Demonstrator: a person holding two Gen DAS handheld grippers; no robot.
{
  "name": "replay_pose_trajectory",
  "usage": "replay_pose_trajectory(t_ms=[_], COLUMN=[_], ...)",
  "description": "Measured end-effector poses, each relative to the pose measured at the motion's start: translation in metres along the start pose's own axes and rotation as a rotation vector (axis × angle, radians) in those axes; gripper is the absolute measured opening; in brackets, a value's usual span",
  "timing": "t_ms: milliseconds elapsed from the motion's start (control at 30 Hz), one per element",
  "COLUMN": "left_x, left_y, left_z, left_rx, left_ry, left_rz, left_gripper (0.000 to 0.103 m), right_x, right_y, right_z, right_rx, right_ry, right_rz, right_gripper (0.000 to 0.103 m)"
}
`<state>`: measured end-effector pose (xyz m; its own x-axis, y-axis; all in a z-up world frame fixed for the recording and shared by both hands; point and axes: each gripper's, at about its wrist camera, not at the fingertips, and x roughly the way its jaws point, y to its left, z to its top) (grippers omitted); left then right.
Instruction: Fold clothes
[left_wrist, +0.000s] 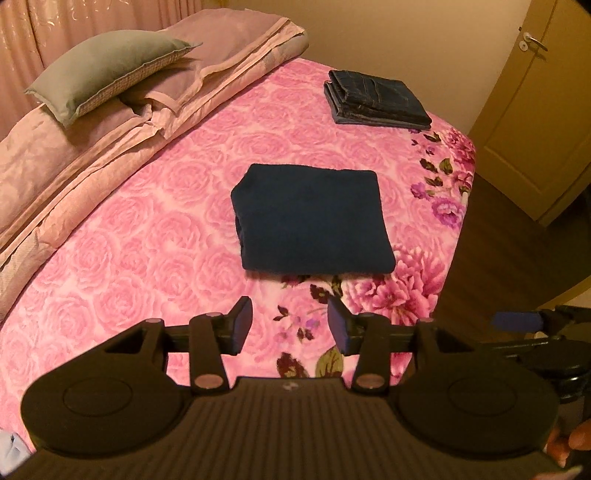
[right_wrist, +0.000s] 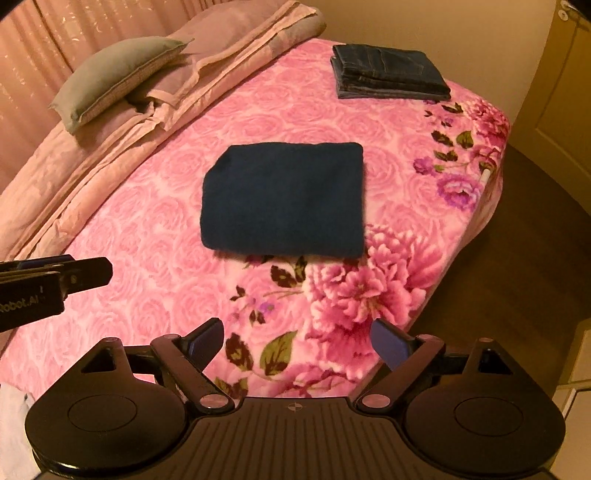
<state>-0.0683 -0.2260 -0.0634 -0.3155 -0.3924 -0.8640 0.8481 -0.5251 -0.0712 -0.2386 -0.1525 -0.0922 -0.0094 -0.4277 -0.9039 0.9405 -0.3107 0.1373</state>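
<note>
Bed with two folded garments, both grippers empty above it.

Pink floral blanket (right_wrist: 155, 229) covers the bed; a navy folded garment (right_wrist: 284, 199) lies at its middle, folded jeans (right_wrist: 388, 72) well apart near the far corner. The navy piece looks soft, thick and limp, likely to sag, so take it at a folded edge or by two corners. Left gripper (left_wrist: 290, 325) and right gripper (right_wrist: 297, 345) hang short of it, jaws apart, nothing between.

A home bedroom: a bed (left_wrist: 177, 229) under a pink rose-patterned blanket fills the view, pillows (left_wrist: 103, 70) and a folded quilt (left_wrist: 74, 177) at ten o'clock, a curtain (left_wrist: 55, 22) behind, a door (left_wrist: 532, 110) at two o'clock.
</note>
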Motion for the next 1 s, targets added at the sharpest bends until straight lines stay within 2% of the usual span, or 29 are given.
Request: replay_pose_trajectory(t_ms=[533, 767, 1000], left_x=[0.013, 0.027, 0.052], left_y=[0.004, 0.006, 0.012], left_z=[-0.004, 0.007, 0.023], left_rx=[-0.016, -0.046, -0.119], left_ry=[0.025, 0.037, 0.048], left_rz=[-0.008, 0.002, -0.002], left_gripper=[0.042, 0.042, 0.043], right_x=[0.0, 0.01, 0.032], right_y=[0.002, -0.005, -0.021], right_z=[0.005, 0.018, 0.039], right_rx=[-0.04, -0.048, -0.054], right_ry=[0.002, 0.017, 0.055], right_rz=[-0.009, 0.011, 0.044], right_gripper=[0.089, 0.089, 0.089])
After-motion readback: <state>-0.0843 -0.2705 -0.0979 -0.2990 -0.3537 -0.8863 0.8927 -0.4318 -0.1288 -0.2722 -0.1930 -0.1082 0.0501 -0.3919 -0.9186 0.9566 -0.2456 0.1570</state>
